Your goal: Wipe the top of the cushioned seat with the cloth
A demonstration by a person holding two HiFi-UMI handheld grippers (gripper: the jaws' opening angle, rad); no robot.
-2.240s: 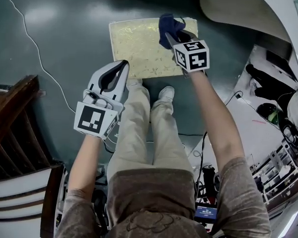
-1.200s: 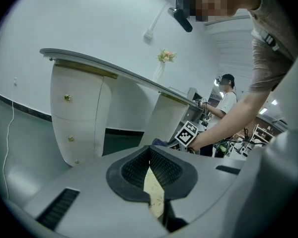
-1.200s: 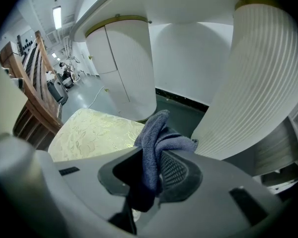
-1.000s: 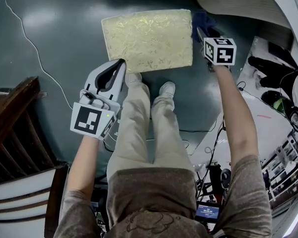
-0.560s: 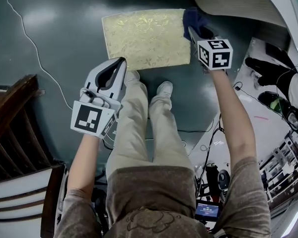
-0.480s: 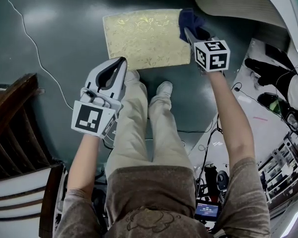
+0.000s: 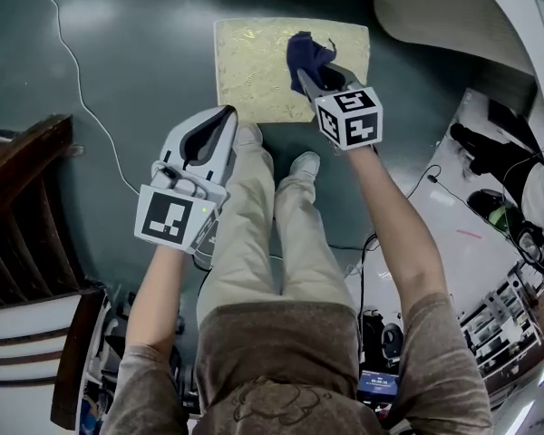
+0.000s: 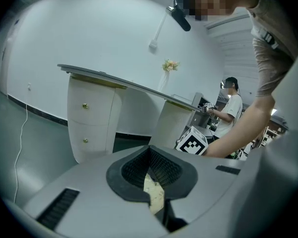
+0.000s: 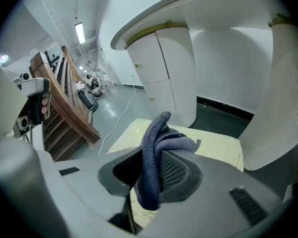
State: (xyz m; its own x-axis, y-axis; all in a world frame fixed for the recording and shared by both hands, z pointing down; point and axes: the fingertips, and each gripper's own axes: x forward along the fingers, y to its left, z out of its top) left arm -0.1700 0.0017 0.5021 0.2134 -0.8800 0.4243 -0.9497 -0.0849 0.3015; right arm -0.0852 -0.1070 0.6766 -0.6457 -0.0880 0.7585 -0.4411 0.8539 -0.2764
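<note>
Seat (image 7: 254, 71): pale gold, floral brocade. Cloth (image 7: 306, 53): dark blue. Floor (image 7: 118, 53): dark teal-grey. Trousers (image 7: 254, 234): beige.

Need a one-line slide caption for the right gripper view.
Right gripper shut on a blue cloth, held over the yellow cushioned seat beside a white cabinet.

A glossy dark green floor (image 7: 118, 80) fills my feed. A gold-patterned cushioned seat (image 7: 254, 62) sits flat on it, a thin white cable (image 7: 80, 107) trails at left, and the person's pale shoes (image 7: 306, 164) stand just beside the seat's near edge.
</note>
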